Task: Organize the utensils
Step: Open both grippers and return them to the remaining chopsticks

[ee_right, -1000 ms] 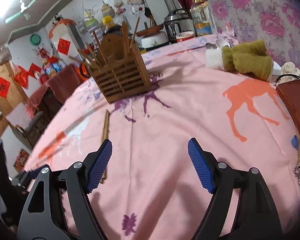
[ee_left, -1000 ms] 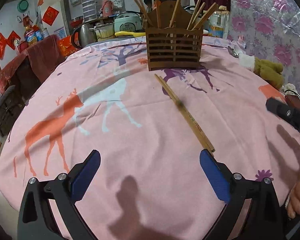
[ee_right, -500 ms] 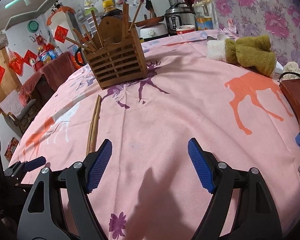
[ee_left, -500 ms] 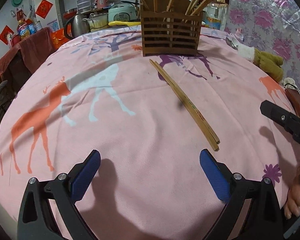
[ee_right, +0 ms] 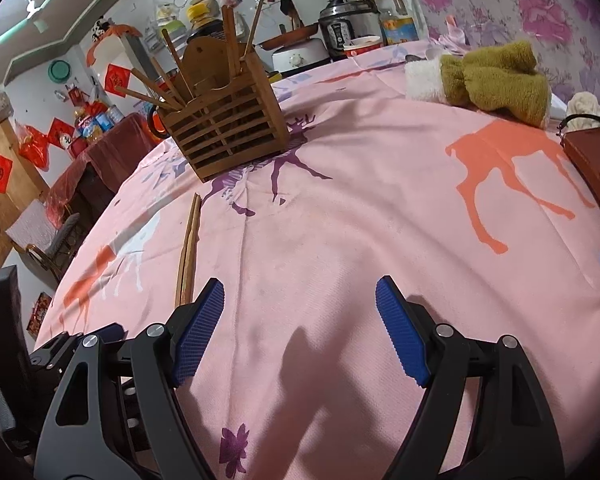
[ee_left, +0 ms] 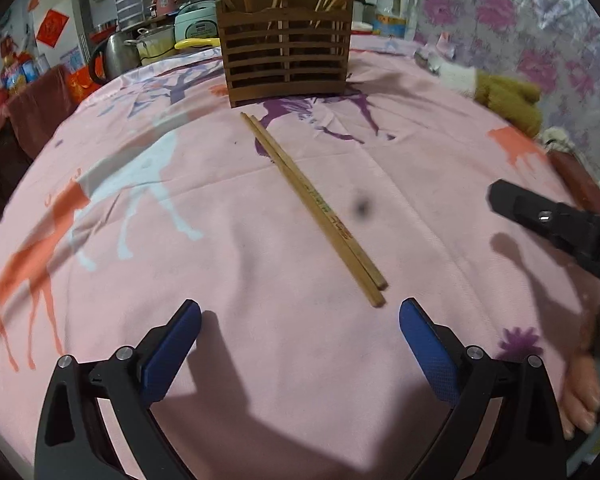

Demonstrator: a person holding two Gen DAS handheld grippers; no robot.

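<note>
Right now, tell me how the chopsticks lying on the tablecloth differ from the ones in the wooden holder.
The loose chopsticks lie flat on the pink tablecloth; those in the wooden holder stand on end. The loose pair rests side by side, parallel; the held chopsticks lean apart at different angles. Both sets look like plain wood.

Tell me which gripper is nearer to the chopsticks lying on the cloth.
Left. The left gripper is open just short of the near ends of the chopsticks. The right gripper is open too, with the chopsticks outside its left finger.
</note>
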